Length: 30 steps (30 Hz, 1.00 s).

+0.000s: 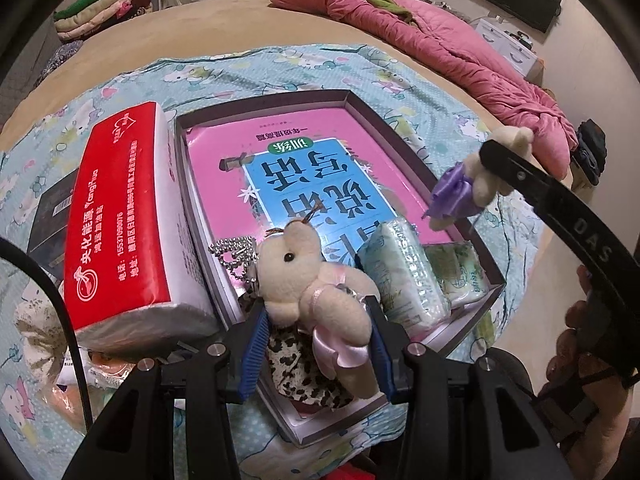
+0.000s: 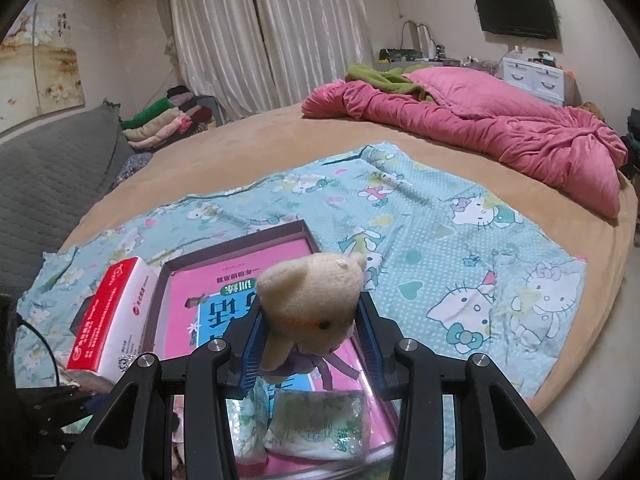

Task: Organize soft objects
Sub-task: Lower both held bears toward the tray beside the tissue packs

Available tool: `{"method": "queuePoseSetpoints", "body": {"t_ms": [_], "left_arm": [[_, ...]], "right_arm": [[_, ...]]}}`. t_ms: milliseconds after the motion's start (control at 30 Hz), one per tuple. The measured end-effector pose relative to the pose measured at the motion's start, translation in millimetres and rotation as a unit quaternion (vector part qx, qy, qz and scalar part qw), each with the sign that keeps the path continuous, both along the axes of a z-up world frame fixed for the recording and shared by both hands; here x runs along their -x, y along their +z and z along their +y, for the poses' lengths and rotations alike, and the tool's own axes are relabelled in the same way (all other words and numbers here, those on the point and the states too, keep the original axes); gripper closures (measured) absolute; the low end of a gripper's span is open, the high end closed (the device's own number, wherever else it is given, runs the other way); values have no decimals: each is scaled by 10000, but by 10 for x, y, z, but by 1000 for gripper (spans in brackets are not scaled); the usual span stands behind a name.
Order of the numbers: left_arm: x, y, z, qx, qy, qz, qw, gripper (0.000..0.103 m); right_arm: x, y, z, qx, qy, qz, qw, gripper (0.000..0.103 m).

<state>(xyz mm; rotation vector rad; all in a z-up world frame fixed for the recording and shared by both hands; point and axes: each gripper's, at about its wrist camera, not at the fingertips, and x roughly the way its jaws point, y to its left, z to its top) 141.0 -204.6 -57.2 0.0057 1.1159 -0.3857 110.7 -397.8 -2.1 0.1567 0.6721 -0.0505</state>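
- Holding one small plush each: left gripper (image 1: pixel 318 334) is clamped on a cream bear w/ pink ribbon (image 1: pixel 316 296), lower centre of left wrist view, over the near end of the box (image 1: pixel 400 136).
- Right gripper (image 2: pixel 310 334) is clamped on a cream bear w/ purple bow (image 2: pixel 310 304), centre of right wrist view; the same bear shows at right-centre of the left view.
- Box sits on the cartoon-print cloth (image 2: pixel 440 240) on the bed; inside: pink book (image 1: pixel 288 168), two tissue packs (image 1: pixel 404 272), a leopard-print item (image 1: pixel 304 368).
- Red tissue pack (image 1: pixel 128 216) lies outside, touching the box's left wall.
- Step, as I read it: placing the toys into the box. Next: lower each bear onto a free patch of the book, then release w/o snagging the bead chain (image 1: pixel 234 256).
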Motion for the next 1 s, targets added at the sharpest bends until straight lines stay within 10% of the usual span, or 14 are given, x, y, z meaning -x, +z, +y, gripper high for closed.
{"method": "queuePoseSetpoints", "body": {"t_ms": [1000], "left_arm": [[-19,-6,-2,-28,-17,44,10000,57]], "right_arm": [[-28,-403,72,-122,266,944,9951,58]]}}
